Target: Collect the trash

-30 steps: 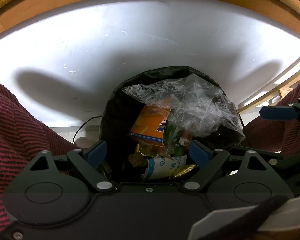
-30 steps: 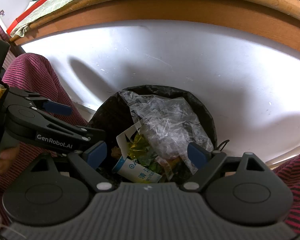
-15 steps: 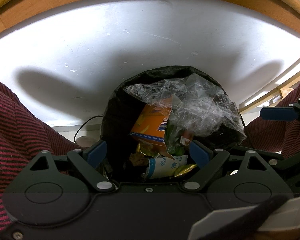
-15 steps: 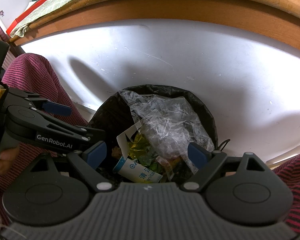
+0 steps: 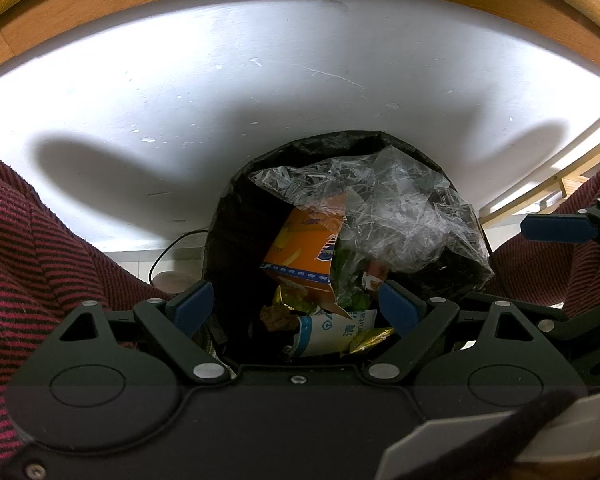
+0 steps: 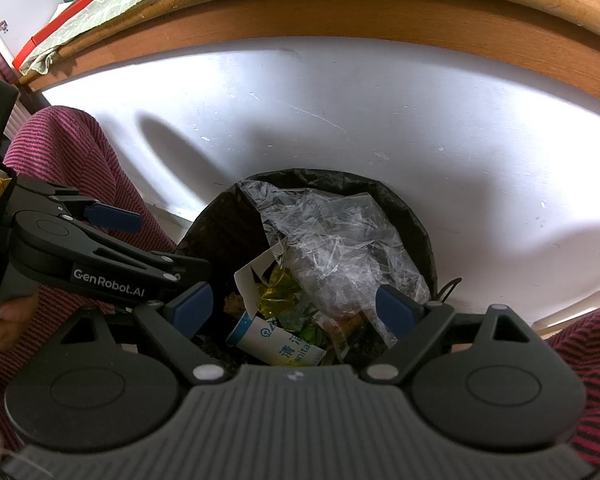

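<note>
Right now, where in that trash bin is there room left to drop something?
The dark gap on the left of the black-lined bin, beside the orange carton. The right side is crowded: crumpled clear plastic mounds to the rim, with the white packet nearest. Both tongs are open and hold nothing.

Round black-lined trash bin (image 5: 236,216) stands full: crumpled clear plastic film (image 5: 396,216) uppermost, orange carton (image 5: 300,248) tilted beneath, white-blue wrapper (image 5: 332,334) lowest.
</note>
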